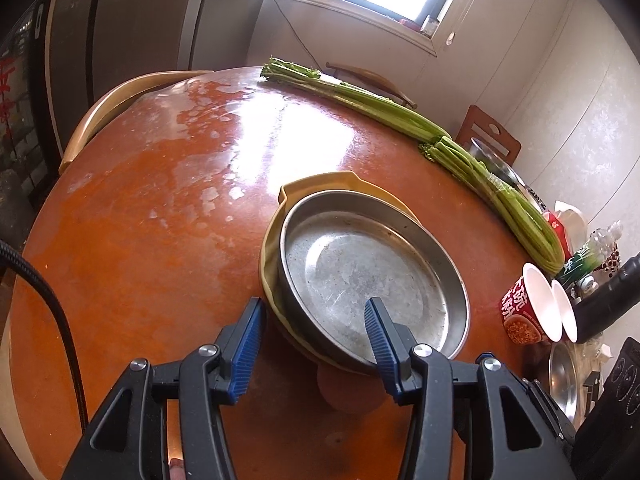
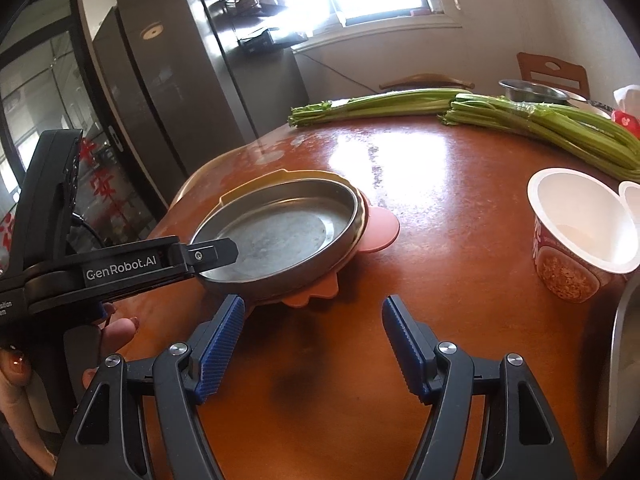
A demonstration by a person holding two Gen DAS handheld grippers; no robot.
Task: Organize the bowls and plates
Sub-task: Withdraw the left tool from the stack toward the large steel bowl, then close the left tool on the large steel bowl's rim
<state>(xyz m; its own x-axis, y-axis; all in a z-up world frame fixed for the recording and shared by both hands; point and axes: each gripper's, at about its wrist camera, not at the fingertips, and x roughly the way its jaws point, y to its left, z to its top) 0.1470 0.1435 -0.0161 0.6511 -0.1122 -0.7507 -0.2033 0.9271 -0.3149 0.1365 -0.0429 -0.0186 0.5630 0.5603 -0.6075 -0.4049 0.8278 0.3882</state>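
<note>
I see a shallow round metal plate (image 1: pixel 372 280), dull grey, scuffed and scratched across its flat bottom, with a low upright rim. It sits nested in a yellow dish (image 1: pixel 316 182) whose spouted lip shows past the far edge, and the right wrist view shows a pink scalloped mat (image 2: pixel 380 228) under both. The stack lies on the reddish-brown round table (image 1: pixel 132 240), toward my near side.

My left gripper (image 1: pixel 314 328) has its jaws spread wide and straddles the plate's near rim: one blue pad hangs over the plate's inside, the other outside beside the yellow dish. I cannot tell whether either pad touches metal. In the right wrist view the same gripper (image 2: pixel 218 254) reaches in from the left, one finger over the plate's interior.

My right gripper (image 2: pixel 314 330) is also spread wide, holding nothing, over bare tabletop just short of the mat's near edge.

To the right of the stack stands an instant-noodle cup (image 2: pixel 576 240), well apart from the plate. Two celery bunches (image 2: pixel 540 120) lie along the far edge. The table's left half and centre show only glare and dried smears, with a chair back (image 1: pixel 100 108) at the far left rim.
</note>
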